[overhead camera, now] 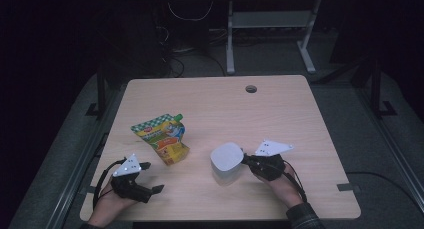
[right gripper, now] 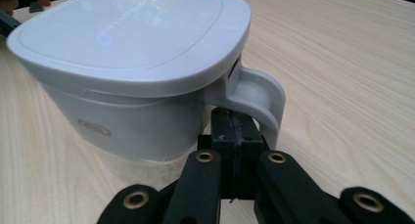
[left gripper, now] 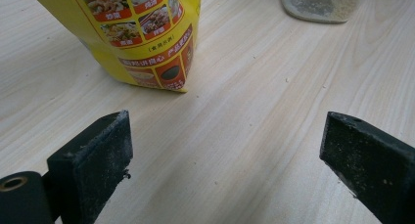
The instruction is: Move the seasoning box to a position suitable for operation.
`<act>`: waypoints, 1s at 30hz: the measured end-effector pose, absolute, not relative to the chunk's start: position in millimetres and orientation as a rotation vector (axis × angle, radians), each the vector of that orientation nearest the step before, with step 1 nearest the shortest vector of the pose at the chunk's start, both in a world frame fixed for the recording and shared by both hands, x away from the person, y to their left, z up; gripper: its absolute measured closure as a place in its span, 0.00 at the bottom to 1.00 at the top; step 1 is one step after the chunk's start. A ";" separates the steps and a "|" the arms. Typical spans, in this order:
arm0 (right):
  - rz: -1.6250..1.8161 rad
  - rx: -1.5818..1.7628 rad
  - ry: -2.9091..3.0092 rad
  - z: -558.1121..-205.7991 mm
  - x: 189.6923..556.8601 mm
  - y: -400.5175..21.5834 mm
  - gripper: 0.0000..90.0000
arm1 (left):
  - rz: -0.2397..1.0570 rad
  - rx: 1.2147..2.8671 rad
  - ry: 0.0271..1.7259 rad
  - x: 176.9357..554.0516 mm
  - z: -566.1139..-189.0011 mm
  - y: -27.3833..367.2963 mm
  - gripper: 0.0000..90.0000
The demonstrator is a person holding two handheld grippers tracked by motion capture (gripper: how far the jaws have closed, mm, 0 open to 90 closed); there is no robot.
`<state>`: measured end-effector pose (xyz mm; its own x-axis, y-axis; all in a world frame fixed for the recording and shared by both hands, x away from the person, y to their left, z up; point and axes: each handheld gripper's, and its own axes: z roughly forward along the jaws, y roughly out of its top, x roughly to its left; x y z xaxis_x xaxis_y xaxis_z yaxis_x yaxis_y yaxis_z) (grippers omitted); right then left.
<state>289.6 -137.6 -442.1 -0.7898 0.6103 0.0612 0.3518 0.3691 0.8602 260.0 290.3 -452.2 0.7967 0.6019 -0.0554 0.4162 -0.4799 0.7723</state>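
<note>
High view: pouch (overhead camera: pixel 162 138) lay left of the container (overhead camera: pixel 227 157), nearer the wide-open, empty left gripper (overhead camera: pixel 152 177); right gripper (overhead camera: pixel 246 160) was clamped at its handle (right gripper: pixel 254 94).

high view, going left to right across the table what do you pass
left tool → pouch → white container → right tool, shut at the container's handle

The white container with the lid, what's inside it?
The white container has its lid on, so the inside is hidden. In the left gripper view, its clear bottom looks filled with something pale and grainy. The right hand-held gripper is shut at its handle.
</note>
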 end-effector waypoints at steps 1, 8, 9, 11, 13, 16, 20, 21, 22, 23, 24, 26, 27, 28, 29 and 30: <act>1.380 0.853 2.363 -442.2 289.6 -137.4 0.99 | 0.282 2.143 0.749 260.1 -452.4 290.4 0.05; 1.390 0.848 2.355 -438.9 284.1 -142.2 0.98 | 0.284 2.143 0.749 259.8 -451.8 290.7 0.05; 1.390 0.848 2.355 -438.9 284.1 -142.2 0.98 | 0.284 2.143 0.749 259.8 -451.8 290.7 0.05; 1.398 0.854 2.327 -436.3 277.7 -150.3 0.94 | 0.282 2.142 0.751 260.1 -452.1 291.6 0.05; 1.394 0.859 2.316 -435.9 275.8 -153.0 0.93 | 0.281 2.141 0.751 260.1 -452.1 291.6 0.05; 1.366 0.880 2.294 -436.3 274.8 -156.6 0.88 | 0.284 2.145 0.745 260.0 -451.8 290.5 0.05; 1.351 0.883 2.285 -439.8 282.7 -150.3 0.78 | 0.284 2.146 0.744 259.9 -452.0 290.2 0.05; 1.345 0.879 2.282 -440.4 283.9 -148.5 0.77 | 0.283 2.146 0.745 260.0 -452.1 290.3 0.05; 1.340 0.873 2.276 -441.1 285.9 -146.0 0.76 | 0.280 2.145 0.747 260.0 -452.2 290.1 0.05; 1.341 0.878 2.276 -441.7 288.0 -143.3 0.75 | 0.280 2.146 0.746 260.0 -452.3 289.9 0.05; 1.341 0.878 2.276 -441.7 288.0 -143.3 0.75 | 0.280 2.146 0.746 260.0 -452.3 289.9 0.05; 1.329 0.875 2.273 -444.6 293.3 -136.6 0.74 | 0.278 2.147 0.744 259.9 -452.2 289.5 0.05; 1.325 0.874 2.273 -446.2 296.0 -134.8 0.76 | 0.278 2.149 0.744 260.0 -452.2 289.4 0.05; 1.325 0.882 2.276 -447.6 298.4 -133.2 0.78 | 0.279 2.151 0.743 260.2 -452.2 289.0 0.05; 1.325 0.882 2.276 -447.6 298.4 -133.2 0.78 | 0.279 2.151 0.743 260.2 -452.2 289.0 0.05; 1.314 0.887 2.280 -449.0 300.3 -132.1 0.81 | 0.278 2.151 0.745 260.0 -452.0 289.1 0.05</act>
<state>300.3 -132.1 -449.0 -0.7368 0.6761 -0.0004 0.3386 0.3695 0.8653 260.0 289.1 -452.0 0.8004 0.5970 -0.0546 0.4151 -0.4863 0.7689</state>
